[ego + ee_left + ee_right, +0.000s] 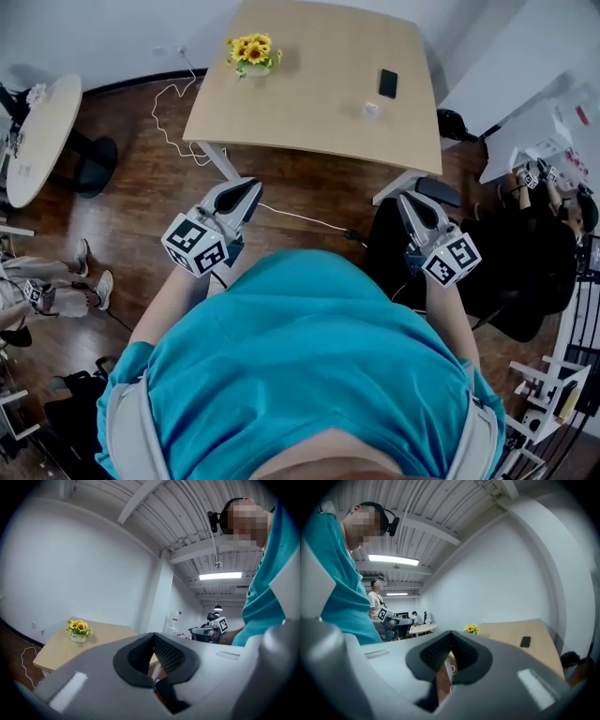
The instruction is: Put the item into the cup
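The left gripper point(251, 186) and right gripper point(407, 199), two in all, point roughly toward 12 o'clock, jaws pressed together on nothing. Ahead, one table point(319, 94) carries one pot of yellow flowers point(253, 53) at its 10 o'clock corner, one black phone point(388, 82) toward 2 o'clock, long axis 12-to-6, and one small pale object point(370, 110) at the phone's 7 o'clock, too small to tell its heading.

Two hand-held grippers point(246, 190) point(415, 202); two tables point(319, 94) point(42, 131); one phone point(388, 82); one flowerpot point(254, 54) (sunflowers).
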Available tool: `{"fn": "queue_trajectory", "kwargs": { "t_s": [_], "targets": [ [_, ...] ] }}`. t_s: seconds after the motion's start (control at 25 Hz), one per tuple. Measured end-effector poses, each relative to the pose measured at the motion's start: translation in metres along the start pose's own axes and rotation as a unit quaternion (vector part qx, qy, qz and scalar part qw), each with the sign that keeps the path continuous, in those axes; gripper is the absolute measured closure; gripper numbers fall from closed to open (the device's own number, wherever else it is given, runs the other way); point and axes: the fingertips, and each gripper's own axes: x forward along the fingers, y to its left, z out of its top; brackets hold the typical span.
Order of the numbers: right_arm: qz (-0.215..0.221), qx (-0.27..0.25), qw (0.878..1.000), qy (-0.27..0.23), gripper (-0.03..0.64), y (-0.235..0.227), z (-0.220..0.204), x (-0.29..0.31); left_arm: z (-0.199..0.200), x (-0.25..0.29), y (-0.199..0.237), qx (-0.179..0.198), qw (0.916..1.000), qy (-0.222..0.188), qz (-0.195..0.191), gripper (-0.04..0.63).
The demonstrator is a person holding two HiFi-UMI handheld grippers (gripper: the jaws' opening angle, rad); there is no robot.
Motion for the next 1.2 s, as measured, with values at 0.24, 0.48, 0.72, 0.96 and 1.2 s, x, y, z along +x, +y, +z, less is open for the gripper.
{"fn": "queue_trajectory", "kwargs": {
  "t_s": [0.24, 0.48, 0.72, 0.96, 1.2],
  "targets": [
    [0.046, -0.001, 0.999, 0.007, 0.615, 0.014, -0.015, -0.065, -0.024, 0.019, -0.074, -0.038, 0.9992, -0.007, 0.011, 0.594],
    [0.052, 0.007, 0.999, 0.003, 0.617, 0.014, -0.022, -0.088, -0.02, 0.017, -0.103, -0.018, 0.9994, -0.022, 0.02, 0.594],
    [0.038, 0.0, 0.999, -0.004, 0.617, 0.022, -0.019, -0.089, -0.01, 0.008, -0.099, 0.004, 0.9995, -0.027, 0.015, 0.594],
    [0.029, -0.007, 1.0, 0.004, 0.617, 0.033, -0.021, -0.079, -0.005, -0.002, -0.087, 0.013, 0.9995, -0.028, 0.009, 0.594],
    [0.03, -0.011, 0.999, 0.012, 0.617, 0.04, -0.022, -0.075, -0.01, -0.004, -0.083, 0.003, 0.9996, -0.026, 0.003, 0.594]
  ]
}}
